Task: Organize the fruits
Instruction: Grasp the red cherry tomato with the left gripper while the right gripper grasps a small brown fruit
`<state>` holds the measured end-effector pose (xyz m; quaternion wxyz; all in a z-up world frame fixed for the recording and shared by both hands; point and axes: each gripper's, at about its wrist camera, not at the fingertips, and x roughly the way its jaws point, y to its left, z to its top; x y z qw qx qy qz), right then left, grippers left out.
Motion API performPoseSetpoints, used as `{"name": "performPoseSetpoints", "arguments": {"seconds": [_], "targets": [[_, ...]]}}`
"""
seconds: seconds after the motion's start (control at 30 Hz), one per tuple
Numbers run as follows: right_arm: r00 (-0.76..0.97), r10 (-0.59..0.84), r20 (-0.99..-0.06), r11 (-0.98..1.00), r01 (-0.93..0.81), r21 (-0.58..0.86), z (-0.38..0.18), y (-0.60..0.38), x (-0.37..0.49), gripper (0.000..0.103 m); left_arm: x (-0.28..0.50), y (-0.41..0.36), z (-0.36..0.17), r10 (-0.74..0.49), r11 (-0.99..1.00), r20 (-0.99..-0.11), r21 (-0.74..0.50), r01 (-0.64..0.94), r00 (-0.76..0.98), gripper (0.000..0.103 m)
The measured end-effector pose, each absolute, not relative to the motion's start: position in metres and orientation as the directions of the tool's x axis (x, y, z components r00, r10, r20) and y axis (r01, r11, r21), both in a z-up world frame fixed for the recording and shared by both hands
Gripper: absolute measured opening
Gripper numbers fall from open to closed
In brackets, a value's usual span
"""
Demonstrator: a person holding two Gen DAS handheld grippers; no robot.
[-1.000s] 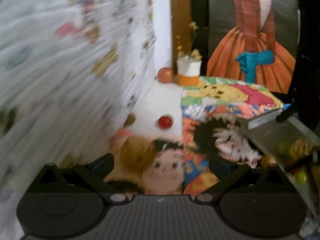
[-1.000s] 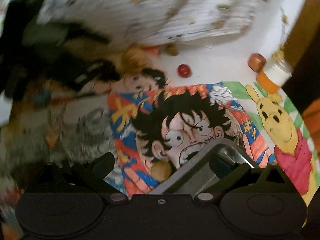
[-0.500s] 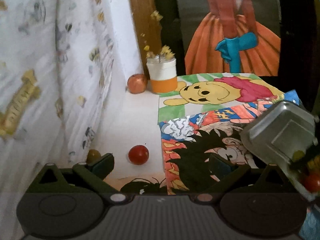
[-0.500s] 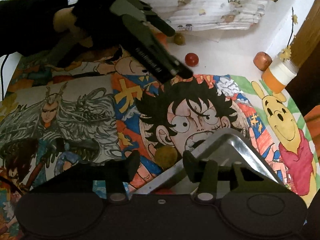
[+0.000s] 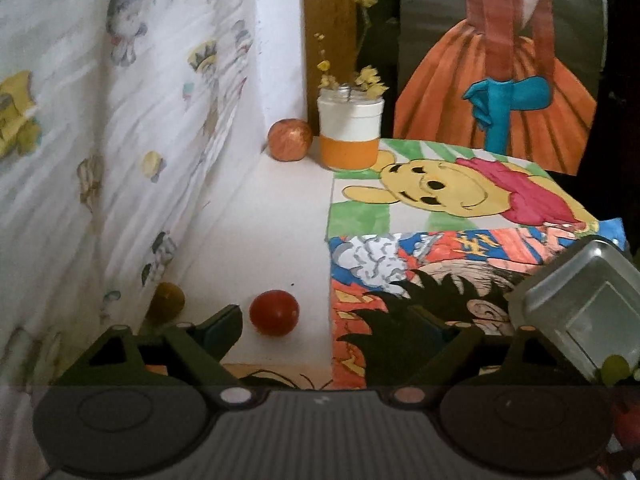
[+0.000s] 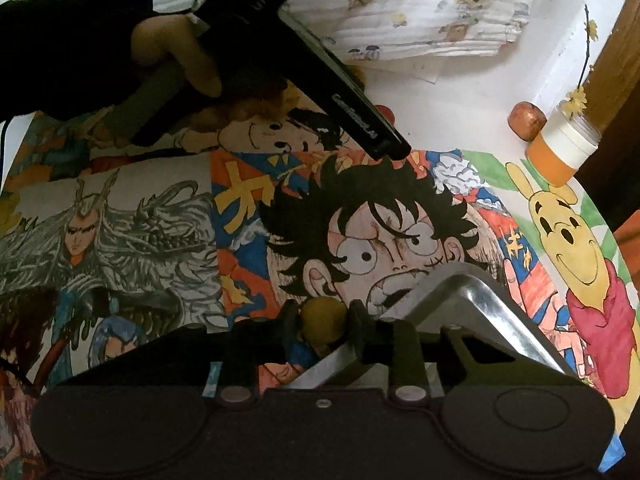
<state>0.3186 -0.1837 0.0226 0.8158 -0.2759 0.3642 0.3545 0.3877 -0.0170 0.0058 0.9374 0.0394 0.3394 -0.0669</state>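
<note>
Pinching small yellow-brown fruit [image 6: 323,312] at its sides, right gripper [image 6: 324,322] beside metal tray [image 6: 476,300] | left gripper [image 5: 332,320] spread, closing, nothing between, near red tomato [image 5: 274,312] | round, light, bruisable; grip gently across middle

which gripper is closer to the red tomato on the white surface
Left. The left gripper hovers open right over the red tomato, which sits by its left finger. The right gripper is far off, shut on a yellowish fruit beside the metal tray.
</note>
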Motion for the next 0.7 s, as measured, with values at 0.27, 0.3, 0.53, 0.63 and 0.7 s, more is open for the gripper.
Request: {"name": "performPoseSetpoints", "arguments": {"seconds": [0.27,0.3,0.53,0.63,0.7], "targets": [[0.490,0.403,-0.773,0.616,-0.770,-0.167,0.021,-0.182,0.327,0.030,0.403,-0.011,-0.001,-0.082,0.996,-0.667,-0.026,0.086,0.741,0.077],[0.490,0.405,-0.771,0.617,-0.769,-0.165,0.020,-0.182,0.328,0.030,0.404,-0.010,-0.002,-0.083,0.996,-0.669,-0.032,0.083,0.739,0.075],[0.494,0.424,-0.759,0.634,-0.760,-0.141,0.019,-0.179,0.335,0.030,0.410,-0.008,-0.007,-0.046,0.999,-0.679,-0.020,0.044,0.733,0.063],[0.496,0.431,-0.754,0.643,-0.755,-0.129,0.019,-0.178,0.338,0.030,0.411,-0.008,-0.008,-0.033,0.999,-0.676,-0.011,0.036,0.736,0.059],[0.495,0.432,-0.753,0.645,-0.754,-0.126,0.018,-0.177,0.340,0.030,0.411,-0.009,-0.009,-0.023,0.999,-0.673,0.003,0.035,0.739,0.055]]}}
